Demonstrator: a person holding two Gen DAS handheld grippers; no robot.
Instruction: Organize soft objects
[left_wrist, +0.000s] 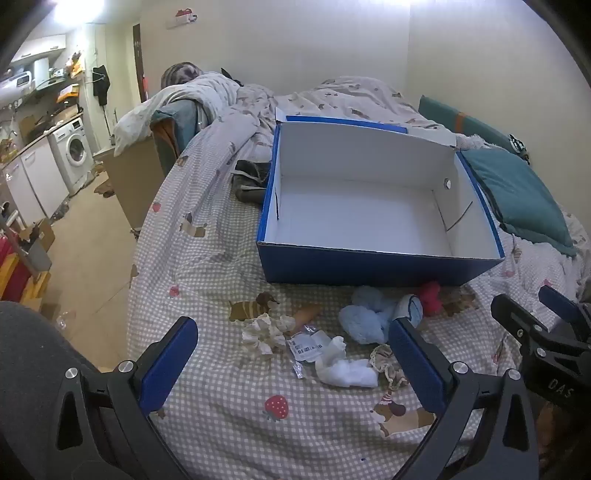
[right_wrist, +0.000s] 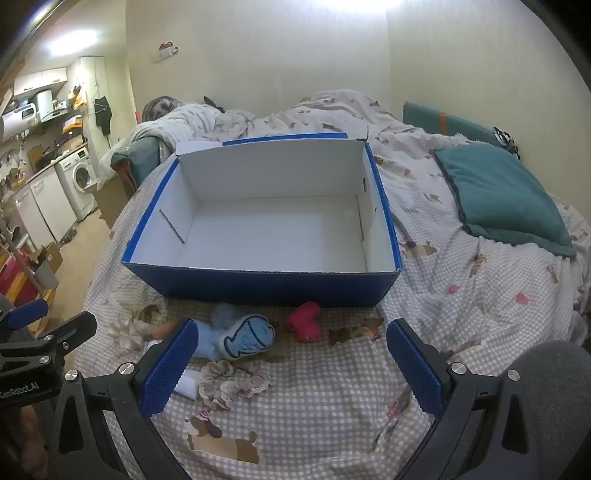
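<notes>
An empty blue cardboard box (left_wrist: 376, 267) (right_wrist: 266, 286) with a white inside stands on the checked bedsheet. In front of it lie soft items: a light-blue plush (left_wrist: 364, 317) (right_wrist: 216, 334), a blue fish-shaped pad (right_wrist: 248, 336) (left_wrist: 410, 308), a pink plush (right_wrist: 306, 325) (left_wrist: 431, 298), a lacy beige scrunchie (right_wrist: 232, 382) (left_wrist: 386, 360), a white sock (left_wrist: 345, 365) and a cream scrunchie (left_wrist: 267, 332). My left gripper (left_wrist: 293, 354) hangs open above the white sock and a small packet (left_wrist: 306, 345). My right gripper (right_wrist: 291, 354) is open over the sheet near the scrunchie, holding nothing.
A teal pillow (right_wrist: 506, 199) (left_wrist: 517, 201) lies right of the box, a rumpled duvet (right_wrist: 295, 114) behind it, a dark item (left_wrist: 251, 181) at its left side. The bed's left edge drops to a floor with a washing machine (left_wrist: 74, 151) and cardboard boxes.
</notes>
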